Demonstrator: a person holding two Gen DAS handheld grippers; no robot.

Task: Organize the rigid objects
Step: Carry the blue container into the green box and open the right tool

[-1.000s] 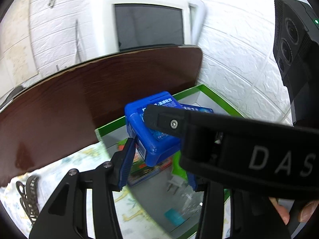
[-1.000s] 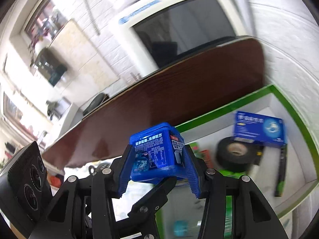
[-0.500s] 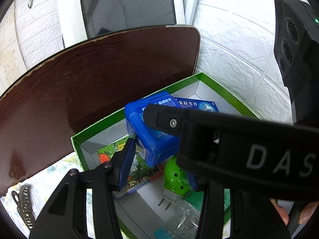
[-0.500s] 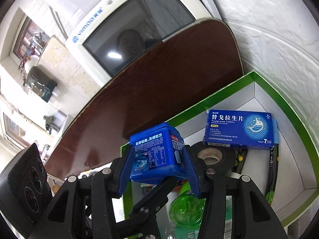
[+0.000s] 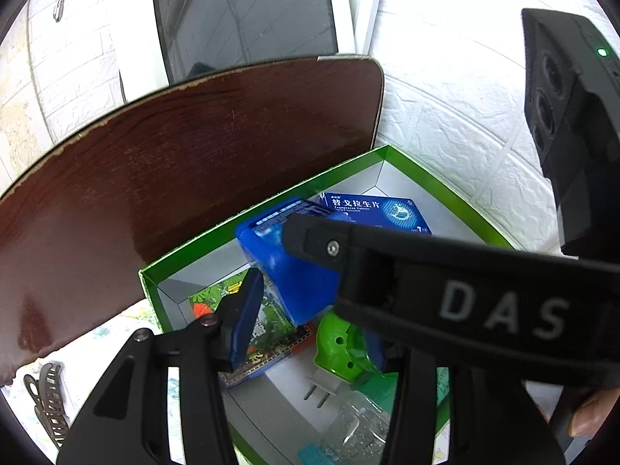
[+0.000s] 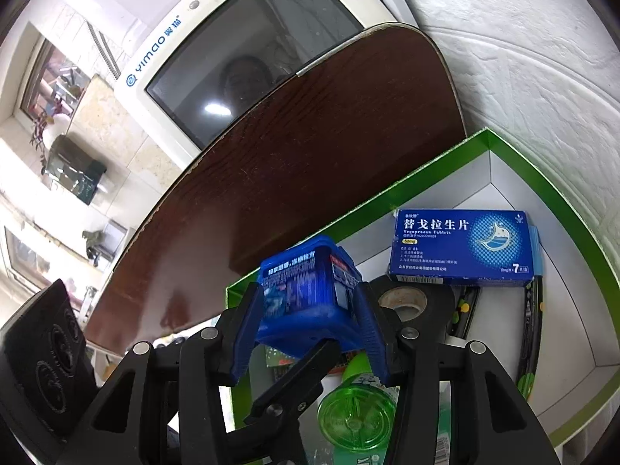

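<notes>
The right gripper [image 6: 310, 329] clamps a glossy, squarish blue plastic tub [image 6: 306, 290] between its ribbed blue pads, holding it just above the open green-rimmed cardboard box [image 6: 515, 162] with grey inner walls. The left gripper [image 5: 306, 310] reaches in beside it, its left pad [image 5: 244, 317] close to the tub's side, but the right gripper's black arm hides its far finger, so I cannot tell whether it grips. In the box lie a flat blue tablet carton [image 6: 463, 248], a black tape roll [image 6: 410, 302], a translucent green round-capped piece [image 6: 356, 414] and a leafy printed packet [image 5: 267, 317]; a dark woodgrain board [image 6: 302, 162] stands behind
</notes>
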